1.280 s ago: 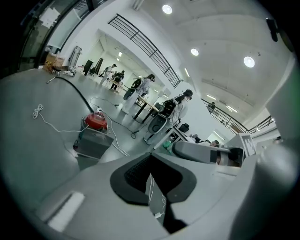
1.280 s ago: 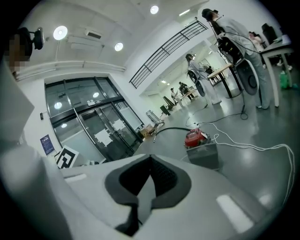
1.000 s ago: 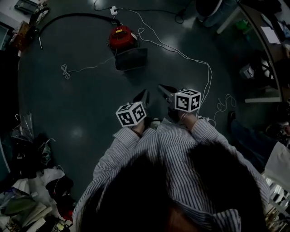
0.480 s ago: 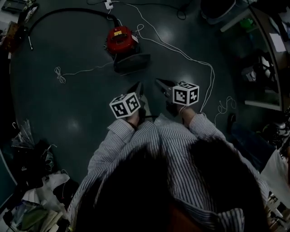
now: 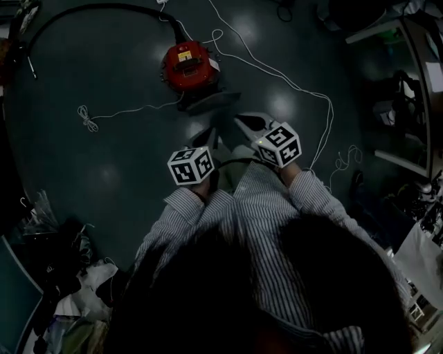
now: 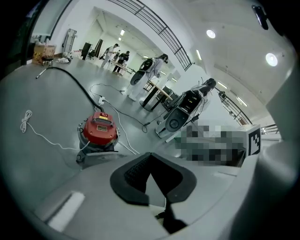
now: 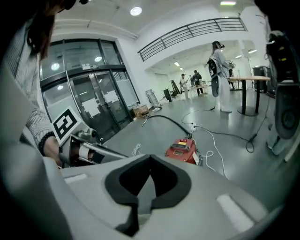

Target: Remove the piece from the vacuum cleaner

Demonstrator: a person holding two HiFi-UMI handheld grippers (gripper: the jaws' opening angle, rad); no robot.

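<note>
The hall was wide and its glossy dark floor lay mostly bare. The left gripper had its dark pads pressed tip to tip with nothing between them, and the right gripper was closed and empty in the same way. In the head view the left gripper and right gripper were held close side by side in front of the person's striped sleeves, noses toward the vacuum cleaner, with a short strip of bare floor between. The vacuum cleaner was a round red canister standing upright, so it showed no clear long axis from above. Its black hose left the far side and swept away to the left. A flat grey piece lay at its near side, facing the grippers; whether the two touched could not be made out. A white cable ran from beyond the canister down past the right gripper, and a coiled cord lay to the left, both well clear of the straight path. Open floor spread left of the canister, bounded by bags at the lower left and shelving on the right. Glass doors and distant people closed the far edges.
</note>
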